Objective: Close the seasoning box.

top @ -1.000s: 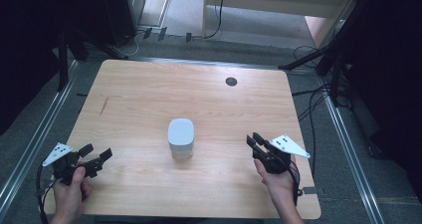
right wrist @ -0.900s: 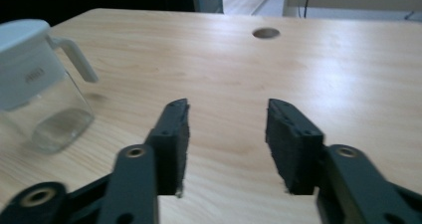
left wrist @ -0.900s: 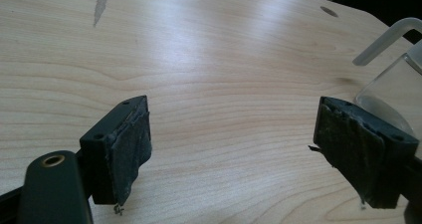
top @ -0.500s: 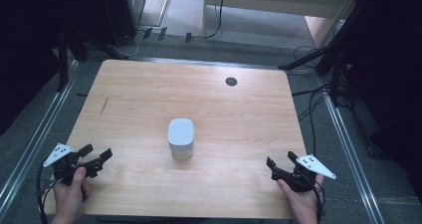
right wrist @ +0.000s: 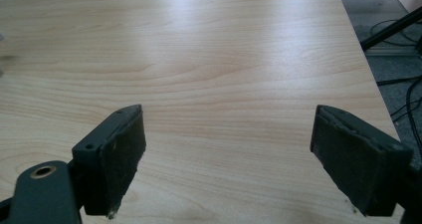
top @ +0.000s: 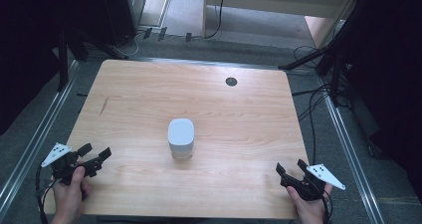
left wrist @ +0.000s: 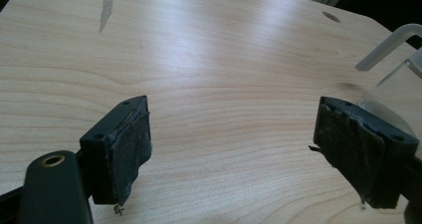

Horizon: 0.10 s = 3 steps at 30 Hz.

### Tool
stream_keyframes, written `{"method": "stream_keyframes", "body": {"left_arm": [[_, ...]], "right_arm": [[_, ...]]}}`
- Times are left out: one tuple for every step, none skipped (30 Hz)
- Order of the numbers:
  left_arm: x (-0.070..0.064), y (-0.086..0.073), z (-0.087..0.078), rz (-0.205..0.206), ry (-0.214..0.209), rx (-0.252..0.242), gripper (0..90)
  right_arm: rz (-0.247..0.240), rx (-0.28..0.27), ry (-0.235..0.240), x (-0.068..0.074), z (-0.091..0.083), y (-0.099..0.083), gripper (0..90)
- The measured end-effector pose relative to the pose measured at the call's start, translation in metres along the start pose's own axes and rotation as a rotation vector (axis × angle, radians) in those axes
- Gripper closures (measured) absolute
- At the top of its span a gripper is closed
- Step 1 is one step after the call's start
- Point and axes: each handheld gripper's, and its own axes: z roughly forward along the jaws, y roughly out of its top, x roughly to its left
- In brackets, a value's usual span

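Resting near the table's (top: 149, 94) front corners, each hand-held gripper, left (top: 94, 157) and right (top: 291, 170), gapes empty.

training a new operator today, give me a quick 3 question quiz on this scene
1. True or false: the left gripper is shut on the jar.
2. Where does the jar stand? A) near the table's middle B) at its far right corner C) beside the right gripper
3. Fill in: the fingers of the right gripper are spread ____.

Key: 1 false, its fingers are wide apart and the jar stands clear of them. 2 A. 3 open, with bare wood between them.
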Motion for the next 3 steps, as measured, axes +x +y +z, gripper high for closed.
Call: {"method": "stream_keyframes", "body": {"left_arm": [[0.0001, 0.0001, 0.0, 0.0, 0.0, 0.001, 15.2], [0.0, 0.0, 0.0002, -0.001, -0.001, -0.001, 15.2], [-0.0001, 0.0, 0.0002, 0.0, 0.001, -0.002, 15.2]], "right_arm": [[0.012, 0.0, 0.002, -0.0009, -0.0004, 0.0, 14.6], [0.023, -0.006, 0.004, -0.002, -0.0005, 0.0, 15.0], [0.028, -0.01, 0.007, -0.0034, -0.0007, 0.0, 15.7]]}}
